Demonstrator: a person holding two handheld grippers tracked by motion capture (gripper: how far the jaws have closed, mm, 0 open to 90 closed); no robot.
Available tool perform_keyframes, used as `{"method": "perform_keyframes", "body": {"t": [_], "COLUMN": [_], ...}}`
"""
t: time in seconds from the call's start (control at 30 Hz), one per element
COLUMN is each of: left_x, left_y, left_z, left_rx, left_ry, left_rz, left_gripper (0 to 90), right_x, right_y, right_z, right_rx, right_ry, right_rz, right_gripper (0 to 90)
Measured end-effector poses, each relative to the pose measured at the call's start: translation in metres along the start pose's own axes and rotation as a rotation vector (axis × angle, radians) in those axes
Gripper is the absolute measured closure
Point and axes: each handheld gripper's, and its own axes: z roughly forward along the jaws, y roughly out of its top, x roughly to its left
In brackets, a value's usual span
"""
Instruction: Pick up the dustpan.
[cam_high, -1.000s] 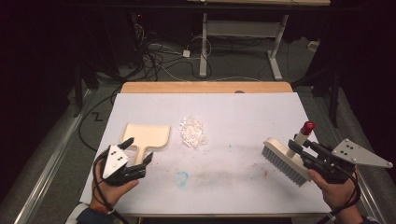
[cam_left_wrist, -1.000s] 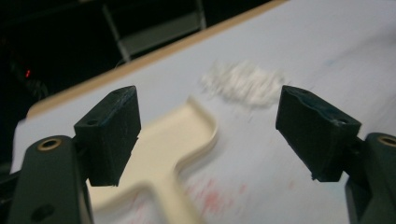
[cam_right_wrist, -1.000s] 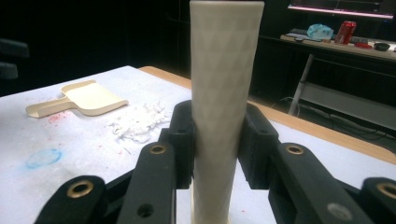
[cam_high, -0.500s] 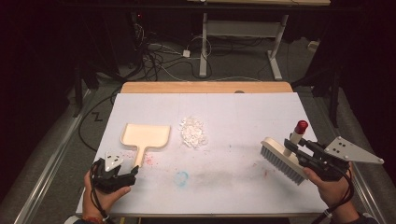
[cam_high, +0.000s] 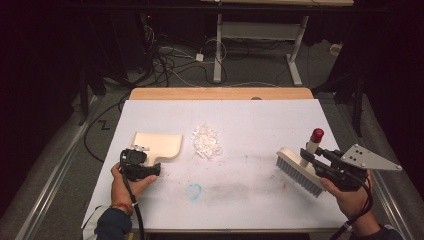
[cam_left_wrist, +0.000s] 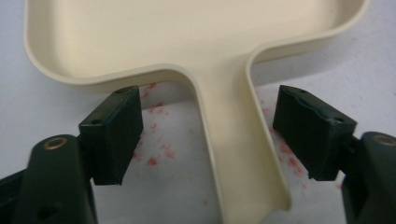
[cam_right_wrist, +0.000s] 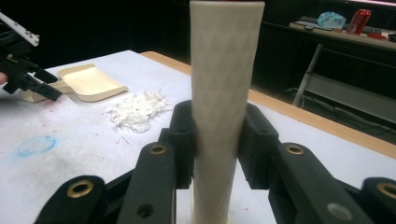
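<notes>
A cream dustpan (cam_high: 157, 145) lies flat at the table's left, with its handle pointing toward the person. My left gripper (cam_high: 137, 161) is open, and its jaws stand apart on either side of the dustpan handle (cam_left_wrist: 233, 154) without touching it. A small pile of white scraps (cam_high: 207, 141) sits just right of the pan. At the right, my right gripper (cam_high: 307, 156) is shut on the upright, red-tipped handle (cam_right_wrist: 224, 93) of a cream brush (cam_high: 297, 172). The bristles rest on the table. The right gripper view also shows the dustpan (cam_right_wrist: 88, 81), the scraps (cam_right_wrist: 137, 109) and the left gripper (cam_right_wrist: 28, 77).
White paper covers the table (cam_high: 260, 120), and a wooden strip (cam_high: 220, 93) shows at the far edge. A blue smear (cam_high: 194, 190) and red specks (cam_left_wrist: 154, 154) mark the paper near the front. Cables and desk legs lie on the dark floor beyond.
My left gripper has tipped down and moved forward, so its open jaws now straddle the dustpan handle. The right gripper still holds the brush, and its handle stands more upright.
</notes>
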Motion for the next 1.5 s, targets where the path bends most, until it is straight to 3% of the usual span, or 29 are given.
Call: {"method": "perform_keyframes", "body": {"t": [0.07, 0.17, 0.37, 0.47, 0.7, 0.87, 1.0, 1.13, 1.5], "left_x": [0.003, 0.002, -0.002, -0.002, 0.001, 0.003, 0.002, 0.000, -0.026], "left_y": [0.000, 0.001, 0.003, 0.004, 0.010, 0.011, 0.005, -0.005, -0.028], "left_z": [0.002, 0.001, 0.000, 0.001, -0.002, -0.013, -0.026, -0.039, -0.063], "left_rx": [-0.015, -0.022, -0.031, -0.030, 0.007, 0.028, 0.044, 0.060, 0.082], "left_ry": [-0.014, -0.004, -0.026, -0.027, -0.037, -0.049, -0.046, -0.063, -0.120], "left_rz": [-0.026, -0.017, 0.007, 0.012, 0.045, 0.089, 0.147, 0.171, 0.303], "left_gripper": [22.4, 29.2, 55.0, 63.0, 63.5, 63.6, 63.6, 63.6, 63.6], "right_x": [0.000, -0.001, 0.000, 0.000, 0.002, 0.001, 0.000, -0.003, -0.003], "right_y": [0.000, -0.001, -0.001, -0.001, -0.002, -0.002, -0.003, -0.005, -0.005], "right_z": [-0.001, 0.001, 0.003, 0.003, 0.005, 0.006, 0.005, 0.006, 0.014], "right_rx": [-0.001, 0.000, 0.014, 0.027, 0.038, 0.042, 0.032, 0.023, 0.035], "right_ry": [-0.002, 0.000, 0.020, 0.022, 0.029, 0.028, 0.003, 0.007, 0.006], "right_rz": [0.004, 0.004, 0.005, -0.001, -0.008, -0.008, -0.001, 0.009, 0.006], "right_gripper": [70.1, 70.1, 70.1, 70.1, 70.1, 70.1, 70.1, 70.2, 70.1]}}
